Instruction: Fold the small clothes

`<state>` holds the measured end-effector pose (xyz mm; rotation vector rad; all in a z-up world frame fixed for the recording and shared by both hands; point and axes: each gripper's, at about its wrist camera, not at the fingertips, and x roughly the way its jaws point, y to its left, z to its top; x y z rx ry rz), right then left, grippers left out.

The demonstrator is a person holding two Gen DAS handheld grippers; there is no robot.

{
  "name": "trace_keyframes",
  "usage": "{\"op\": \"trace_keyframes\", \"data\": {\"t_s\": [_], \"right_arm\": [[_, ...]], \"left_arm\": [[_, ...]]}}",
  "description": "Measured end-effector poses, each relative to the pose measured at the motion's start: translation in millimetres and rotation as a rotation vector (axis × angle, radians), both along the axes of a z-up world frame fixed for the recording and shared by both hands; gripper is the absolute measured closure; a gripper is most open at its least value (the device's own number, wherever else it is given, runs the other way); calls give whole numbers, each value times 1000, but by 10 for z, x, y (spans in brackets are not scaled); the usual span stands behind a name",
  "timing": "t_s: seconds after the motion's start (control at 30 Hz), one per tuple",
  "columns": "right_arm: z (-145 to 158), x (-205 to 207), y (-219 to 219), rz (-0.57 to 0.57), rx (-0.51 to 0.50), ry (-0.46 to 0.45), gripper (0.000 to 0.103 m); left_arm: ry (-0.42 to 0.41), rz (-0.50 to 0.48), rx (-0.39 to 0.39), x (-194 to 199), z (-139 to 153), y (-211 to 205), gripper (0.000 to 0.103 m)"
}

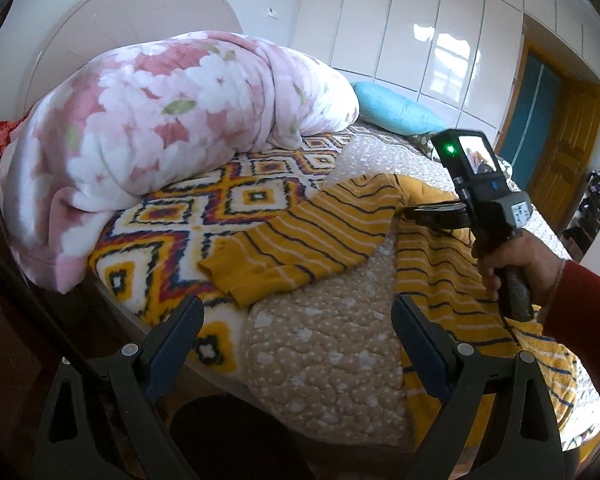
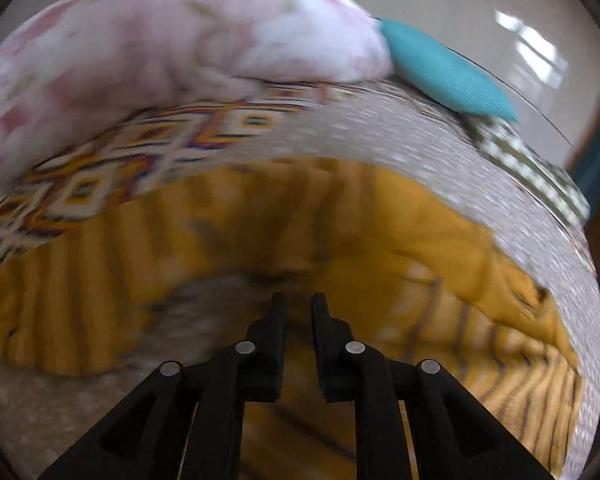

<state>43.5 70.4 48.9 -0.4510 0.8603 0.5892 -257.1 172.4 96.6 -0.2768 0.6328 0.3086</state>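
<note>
The mustard striped sweater (image 1: 440,272) is lying flat on the beige quilted pad (image 1: 324,344), and everything here is turning on its sleeve (image 1: 300,240), which is stretching away from the body toward the patterned blanket (image 1: 172,216), cuff furthest out. The left gripper (image 1: 296,320) is hovering just short of that cuff with its fingers spread wide and nothing between them, so it is looking like the nearer tool for the sleeve end. The right gripper (image 2: 299,308) is sitting low on the sweater near where the sleeve joins the body, fingers drawn in to a narrow gap; the blur is making it hard to say whether any cloth is pinched. Judging from this, the sleeve's long axis is running across the left gripper's path, suggesting a fold inward over the body.
</note>
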Motion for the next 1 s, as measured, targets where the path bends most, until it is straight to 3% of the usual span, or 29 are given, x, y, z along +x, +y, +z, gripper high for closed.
{"op": "trace_keyframes", "data": {"t_s": [0.07, 0.13, 0.2, 0.4, 0.57, 0.63, 0.83, 0.9, 1.0], "right_arm": [[49, -162, 14, 26, -1, -18, 75], [106, -248, -48, 13, 24, -23, 57], [202, -379, -276, -21, 84, -10, 53], [323, -783, -1327, -166, 200, 41, 47], [347, -1099, -2107, -315, 278, 45, 44], [361, -1188, -2288, -346, 308, 47, 43], [361, -1351, -2513, -385, 373, 45, 41], [359, -1386, -2544, -393, 387, 47, 41], [362, -1419, -2557, -405, 396, 43, 40]], "left_arm": [[11, 5, 1, 6, -6, -6, 9], [21, 23, -12, 13, -19, 38, 9], [32, 48, -40, 29, -44, 125, 9], [49, 126, -191, 116, -175, 550, 9], [5, 116, -429, 185, -276, 773, 9], [-23, 69, -522, 253, -314, 742, 9], [-3, -32, -693, 633, -534, 582, 9], [36, -25, -750, 813, -706, 575, 9], [35, 13, -765, 933, -815, 596, 9]]}}
